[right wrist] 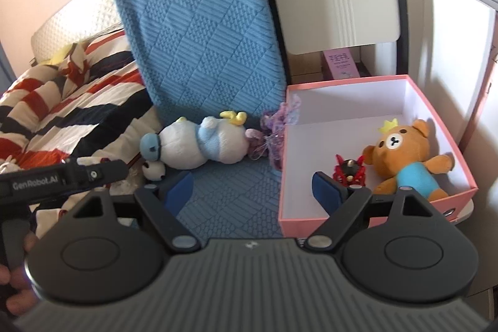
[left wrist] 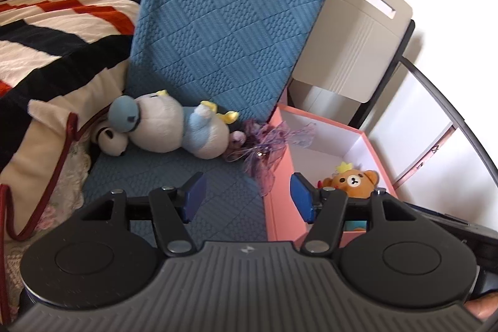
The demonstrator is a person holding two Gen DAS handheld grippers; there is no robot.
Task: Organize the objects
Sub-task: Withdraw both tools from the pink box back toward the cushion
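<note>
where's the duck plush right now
The duck plush lies on its side on the blue chair seat, centre in both views, between the small black-and-white plush and the purple toy beside the pink box.

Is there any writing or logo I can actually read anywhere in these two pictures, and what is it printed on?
"GenRobot.AI": white letters on the black body of the left tool, seen from the right wrist view.
A small pale logo mark, no letters: on the grey ribbed housing of each tool.
Dark print on the purple rectangular box behind the pink cardboard box: too small and blurred to read.
</note>
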